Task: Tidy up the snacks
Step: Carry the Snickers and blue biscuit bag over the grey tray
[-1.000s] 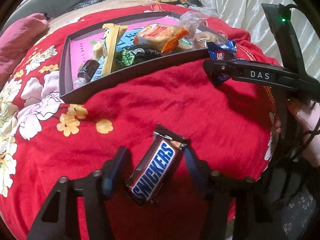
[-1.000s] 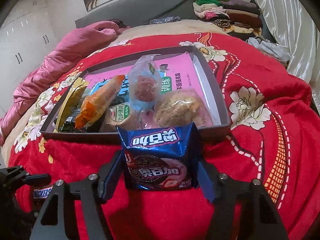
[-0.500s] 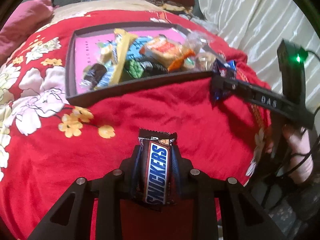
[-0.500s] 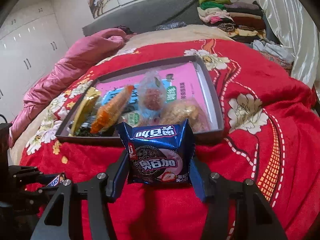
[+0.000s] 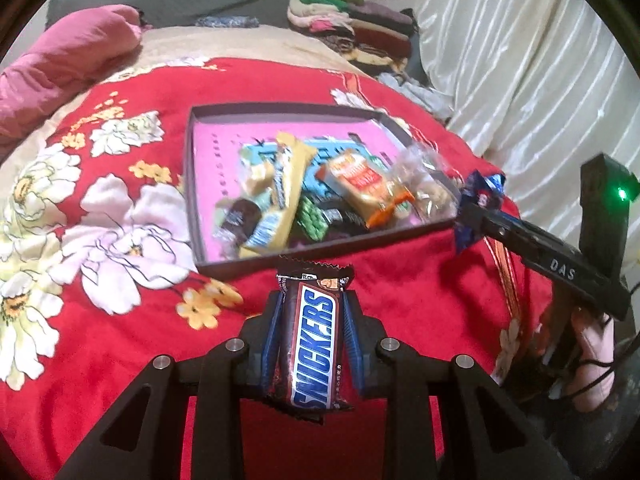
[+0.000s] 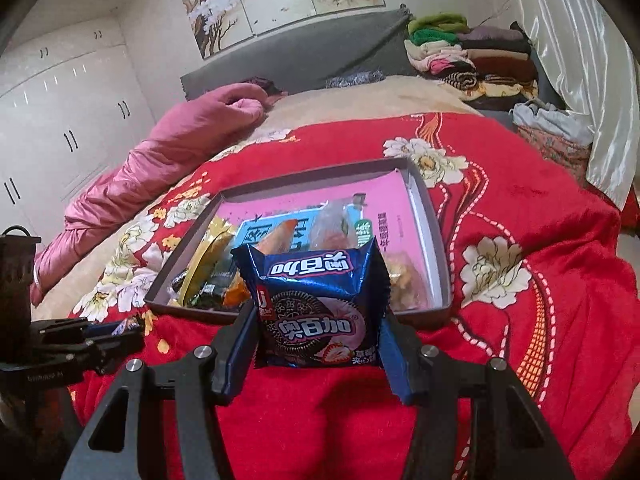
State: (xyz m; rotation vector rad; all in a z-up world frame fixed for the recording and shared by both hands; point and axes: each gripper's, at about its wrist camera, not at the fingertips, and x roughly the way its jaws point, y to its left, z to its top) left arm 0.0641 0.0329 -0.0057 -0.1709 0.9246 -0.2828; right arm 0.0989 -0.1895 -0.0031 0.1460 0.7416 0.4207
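Note:
My left gripper (image 5: pixel 310 312) is shut on a brown Snickers bar (image 5: pixel 314 340), held lengthwise above the red bedspread, just short of the tray's near wall. My right gripper (image 6: pixel 318 320) is shut on a blue cookie packet (image 6: pixel 316 308), lifted in front of the tray. The dark shallow tray (image 5: pixel 192 184) (image 6: pixel 438 240) has a pink base and holds several wrapped snacks (image 5: pixel 352 184). In the left wrist view the right gripper (image 5: pixel 472 216) shows at the right with the blue packet (image 5: pixel 480 192) by the tray's near right corner. The left gripper (image 6: pixel 120 330) appears at the lower left of the right wrist view.
The tray lies on a red flowered bedspread (image 5: pixel 100 220). A pink quilt (image 6: pixel 168 152) is bunched at the far left. Folded clothes (image 6: pixel 468 52) are stacked at the back right by a white curtain (image 5: pixel 520 80). A person's hand (image 5: pixel 592 360) grips the right tool.
The left gripper closed on the Snickers bar and lifted it off the bedspread, turning it upright. The right gripper tightened on the blue packet and rose with it.

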